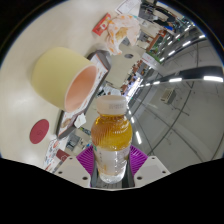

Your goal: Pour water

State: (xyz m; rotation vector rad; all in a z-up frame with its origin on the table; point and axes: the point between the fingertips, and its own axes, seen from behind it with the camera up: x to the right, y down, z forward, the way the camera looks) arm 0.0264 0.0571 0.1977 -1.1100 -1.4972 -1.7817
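Note:
My gripper (112, 163) is shut on a clear plastic bottle (112, 140) with a white cap and an orange label; both purple pads (90, 158) press its sides. The bottle points ahead and looks raised off the table. Clear liquid shows in its lower part between the fingers. Just beyond the cap, to the left, a pale yellow cup (62, 78) with a pinkish inside lies tipped, its mouth facing the bottle.
A white table (30, 55) carries a dark red round object (38, 130) at the left and printed packets (115, 28) farther off. Ceiling lights and shelving (185, 60) fill the right side.

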